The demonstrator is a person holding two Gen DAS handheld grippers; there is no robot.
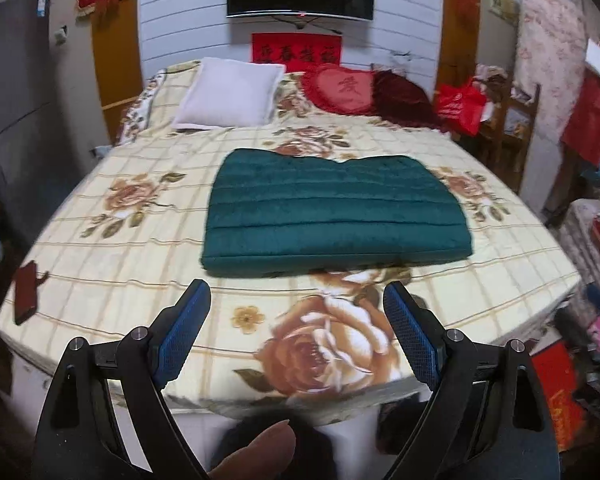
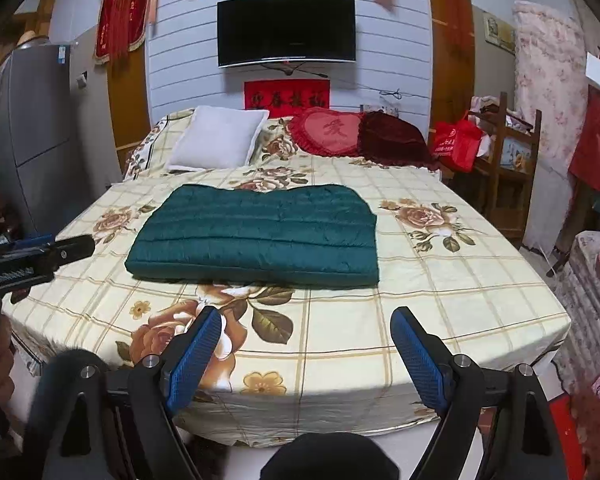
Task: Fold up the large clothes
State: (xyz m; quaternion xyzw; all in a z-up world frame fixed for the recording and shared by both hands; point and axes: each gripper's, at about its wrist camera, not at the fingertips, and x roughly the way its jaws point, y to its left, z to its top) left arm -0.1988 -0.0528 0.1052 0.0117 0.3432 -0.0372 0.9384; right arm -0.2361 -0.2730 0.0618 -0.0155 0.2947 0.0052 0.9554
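Both tools, left tool (image 1: 296, 304) and right tool (image 2: 306, 328), gape empty; green folded garment (image 2: 256, 236) lies apart.

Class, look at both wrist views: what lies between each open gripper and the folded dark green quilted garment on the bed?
Only bare floral checked bedsheet separates the left gripper and right gripper from the folded dark green quilted garment; both wrist views show this.

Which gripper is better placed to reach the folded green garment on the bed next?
Probably the left gripper: the green garment lies straight ahead of it, while from the right gripper it sits left of centre. Both are open and empty.
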